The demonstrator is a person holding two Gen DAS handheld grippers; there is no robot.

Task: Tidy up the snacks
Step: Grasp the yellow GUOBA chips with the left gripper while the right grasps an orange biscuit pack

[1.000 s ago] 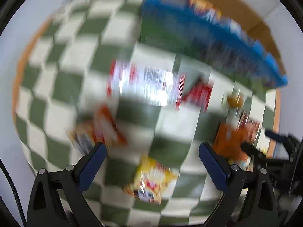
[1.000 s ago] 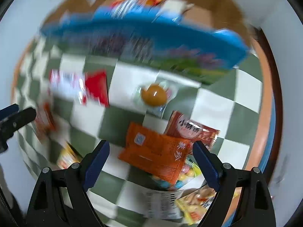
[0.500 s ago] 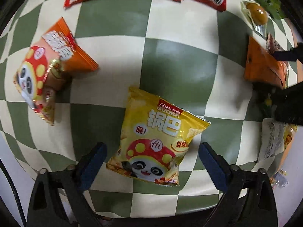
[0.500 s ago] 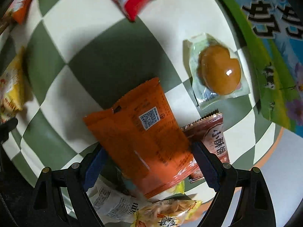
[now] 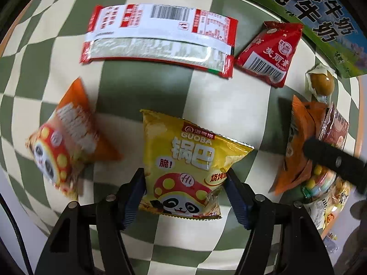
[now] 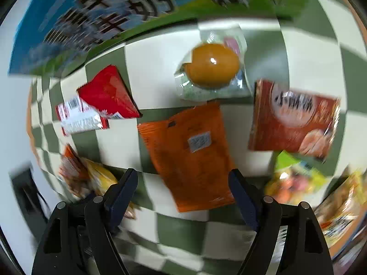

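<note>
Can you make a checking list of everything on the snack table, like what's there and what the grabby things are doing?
Surface: green and cream checkered cloth.
Job's things: yellow panda bag, orange panda bag, long red and white pack, small red packet, wrapped egg, orange packet, brown-red packet.
Clutter: pile of mixed snacks, blurred.
Grippers: left gripper closing around the yellow panda bag; right gripper open over the orange packet, pads not touching.
Cables: one dark cable.
Surroundings: blue and green printed box.
</note>
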